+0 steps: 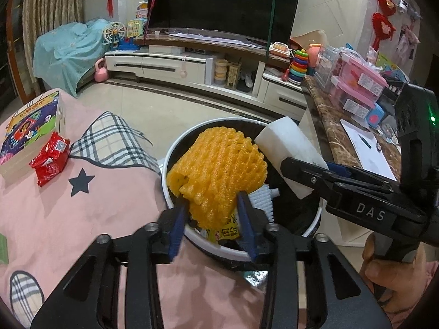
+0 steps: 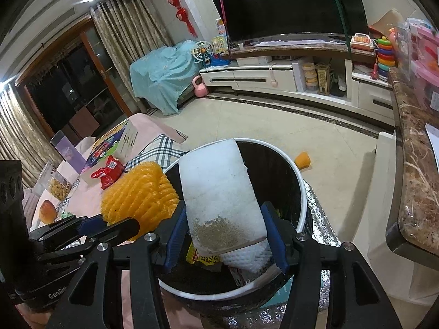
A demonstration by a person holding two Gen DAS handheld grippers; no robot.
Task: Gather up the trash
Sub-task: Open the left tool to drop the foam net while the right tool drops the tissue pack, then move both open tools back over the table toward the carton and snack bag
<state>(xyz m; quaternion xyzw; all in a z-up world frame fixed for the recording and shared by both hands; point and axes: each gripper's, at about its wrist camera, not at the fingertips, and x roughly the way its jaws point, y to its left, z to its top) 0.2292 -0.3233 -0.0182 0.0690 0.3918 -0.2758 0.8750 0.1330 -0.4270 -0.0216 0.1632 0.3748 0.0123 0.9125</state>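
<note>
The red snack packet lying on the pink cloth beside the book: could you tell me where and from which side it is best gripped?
Grip the red snack packet across its crinkled near end, coming from above on the side away from the book. It lies flat and touches the book's edge, so that far side gives no room.

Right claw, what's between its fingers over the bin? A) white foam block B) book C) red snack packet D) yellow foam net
A: in the right wrist view the white foam block sits between the right claw's blue pads above the trash bin.
</note>
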